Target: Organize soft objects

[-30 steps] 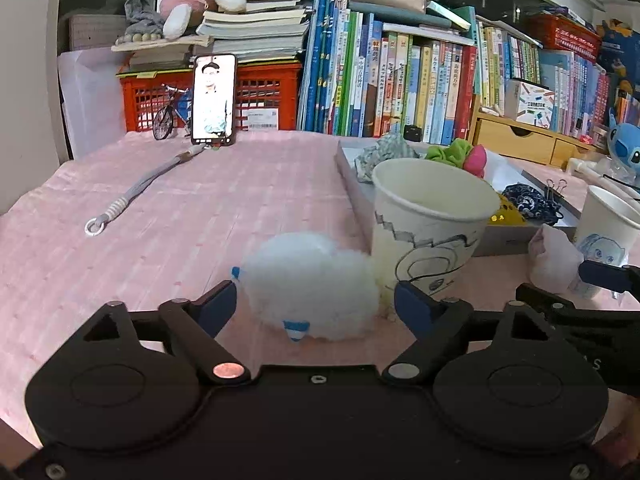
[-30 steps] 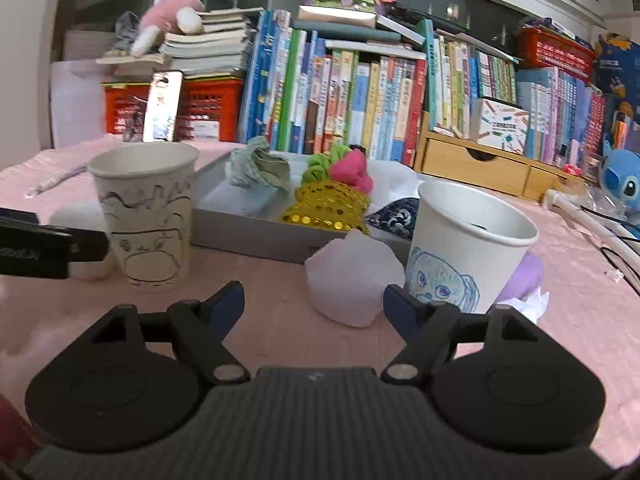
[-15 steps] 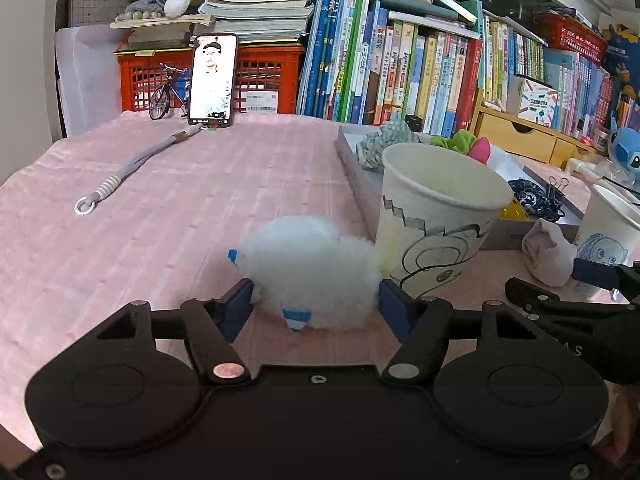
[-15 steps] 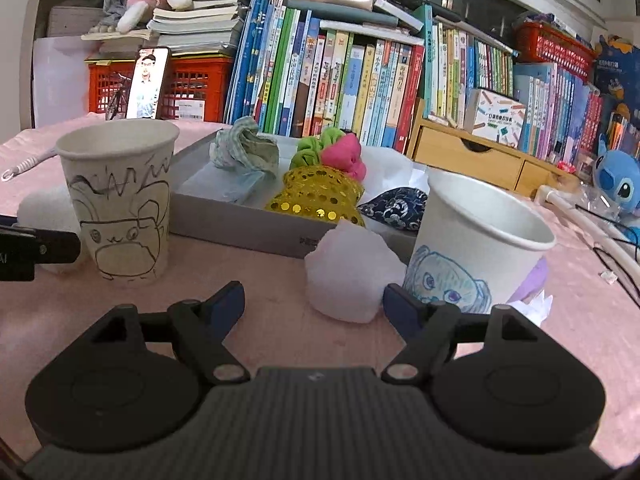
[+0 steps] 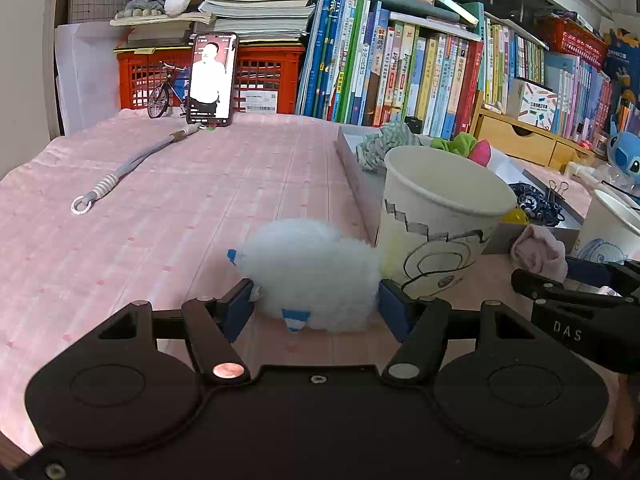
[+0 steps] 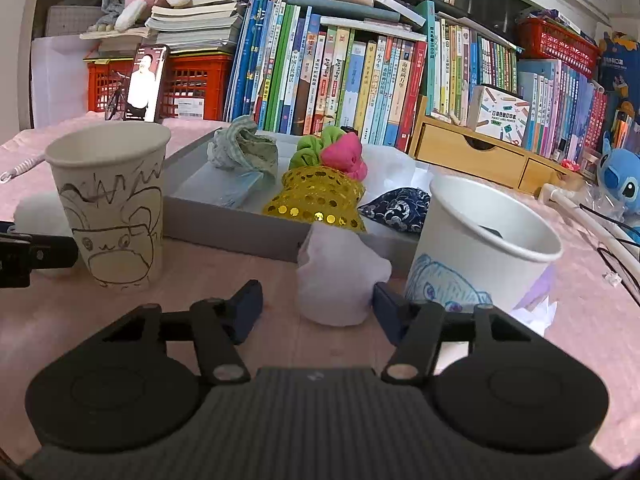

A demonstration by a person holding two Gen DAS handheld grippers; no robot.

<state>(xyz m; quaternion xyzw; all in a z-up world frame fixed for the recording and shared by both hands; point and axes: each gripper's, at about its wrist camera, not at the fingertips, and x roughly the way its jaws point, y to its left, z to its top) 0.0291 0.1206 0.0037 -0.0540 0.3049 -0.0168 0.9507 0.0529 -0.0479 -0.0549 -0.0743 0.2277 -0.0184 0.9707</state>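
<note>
A fluffy white plush with blue tags point(image 5: 310, 274) lies on the pink cloth, between the fingers of my left gripper point(image 5: 314, 306), whose pads touch both its sides. A paper cup with a black drawing point(image 5: 438, 216) stands just right of it and shows in the right wrist view point(image 6: 114, 204). My right gripper point(image 6: 318, 310) is open around a pale pink soft lump point(image 6: 338, 278); its right finger touches the lump and the left is apart. A paper cup with a blue drawing point(image 6: 480, 248) stands right of the lump.
A grey tray point(image 6: 228, 226) behind the cups holds a green-grey cloth point(image 6: 244, 152), a green and pink scrunchie point(image 6: 332, 154), a yellow sequin piece point(image 6: 318, 200) and a dark blue pouch point(image 6: 396, 208). Books, a red crate, a phone point(image 5: 211, 78) and a lanyard point(image 5: 120, 176) lie beyond.
My left gripper moved forward and closed in until its pads reached the white plush. My right gripper moved forward so the pink lump sits between its fingers.
</note>
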